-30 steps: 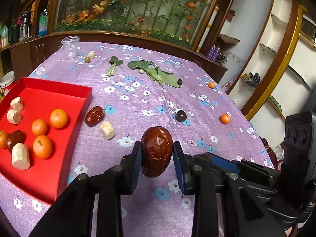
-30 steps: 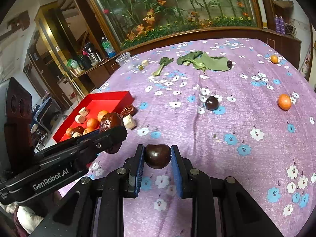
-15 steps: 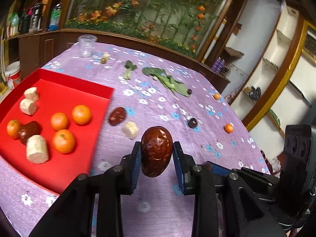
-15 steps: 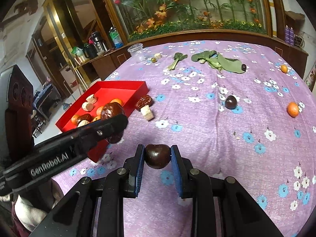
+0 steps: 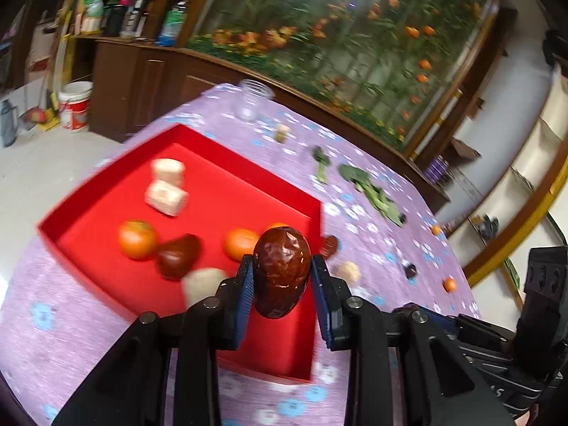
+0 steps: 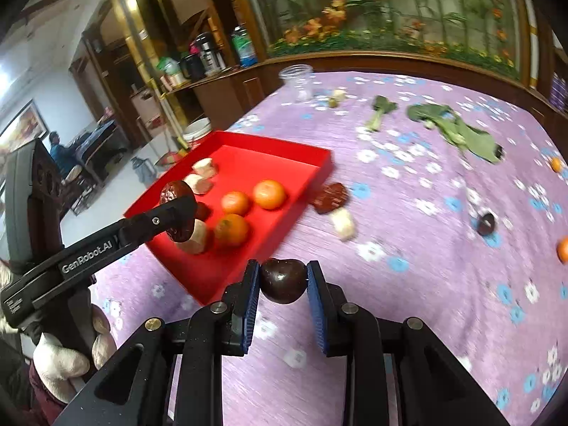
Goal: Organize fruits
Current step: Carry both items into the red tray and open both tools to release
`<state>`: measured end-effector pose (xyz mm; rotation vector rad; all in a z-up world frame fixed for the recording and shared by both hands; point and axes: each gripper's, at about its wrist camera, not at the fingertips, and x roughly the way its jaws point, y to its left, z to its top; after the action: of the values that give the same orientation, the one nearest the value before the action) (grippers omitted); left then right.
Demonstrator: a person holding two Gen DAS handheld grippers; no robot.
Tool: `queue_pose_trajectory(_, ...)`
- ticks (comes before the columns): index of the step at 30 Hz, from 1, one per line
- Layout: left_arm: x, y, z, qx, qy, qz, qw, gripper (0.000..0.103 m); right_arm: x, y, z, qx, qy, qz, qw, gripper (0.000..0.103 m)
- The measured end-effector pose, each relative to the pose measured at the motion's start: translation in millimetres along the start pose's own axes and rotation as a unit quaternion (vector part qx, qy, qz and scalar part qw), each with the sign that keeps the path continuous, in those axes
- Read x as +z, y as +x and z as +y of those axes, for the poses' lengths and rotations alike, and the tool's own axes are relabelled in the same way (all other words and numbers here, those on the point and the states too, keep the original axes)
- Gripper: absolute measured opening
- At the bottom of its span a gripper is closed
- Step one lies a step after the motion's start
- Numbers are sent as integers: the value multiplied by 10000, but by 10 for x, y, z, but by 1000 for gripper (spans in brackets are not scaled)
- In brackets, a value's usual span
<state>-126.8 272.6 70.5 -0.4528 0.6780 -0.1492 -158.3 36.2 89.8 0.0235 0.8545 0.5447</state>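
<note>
1. The left gripper (image 5: 282,277) is clamped on a wrinkled red-brown date (image 5: 281,269), its blue pads pressing both sides. The date stands roughly upright between them, held above the near part of the red tray (image 5: 106,184).
2. The right gripper (image 6: 283,282) is clamped on a dark round plum (image 6: 283,279), held above the tablecloth just off the tray's near corner.
3. In the right wrist view the left gripper reaches over the tray from the left, its date hanging above a pale chunk and close to the oranges (image 6: 268,194).
4. The tray already holds three oranges, another date (image 5: 177,255) and three pale chunks (image 5: 165,197); bare red floor shows along its near side.
5. Still on the purple floral tablecloth (image 6: 408,319): a date (image 6: 330,197) touching or just beside the tray's outer wall, a pale chunk (image 6: 343,224) beside it, a second plum (image 6: 485,223) further right, and small oranges near the right edge.
6. Leafy greens (image 6: 458,131) and a clear jar (image 6: 297,81) sit at the far side.
7. The step in hand appears to be carrying both fruits to the tray for release.
8. The next move likely calls for lowering the left date onto bare floor clear of the pale chunk before parting the pads, so it does not roll.
9. The plum must cross the tray wall first; being round, it may roll if dropped from height.
</note>
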Motion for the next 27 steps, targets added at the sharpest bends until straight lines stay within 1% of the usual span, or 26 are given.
queue_pose_trajectory(6,91,-40,338,293,-289,-60,9991,30,238,202,207,155,-264,-14,9995,29)
queue_pose_trajectory(9,116,-11,411,358,-320,-42,9988,30,374,379,293,223,-317,9,9992,29)
queue_pose_trajectory(14,178,67,437,424,-251,-16,9988,30,620,712,381,303,-364,122,9988,29)
queue_pose_trajectory(19,252,203,441,675,-130,60,9976,30,877,1099,432,369,-407,348,9979,29)
queue_pose_trajectory(24,285,307,482,940,-89,119,9955,30,981,1378,472,383,-435,584,9966,29)
queue_pose_trajectory(27,293,340,488,988,-57,124,9950,30,1020,1533,499,405,-434,702,9958,29)
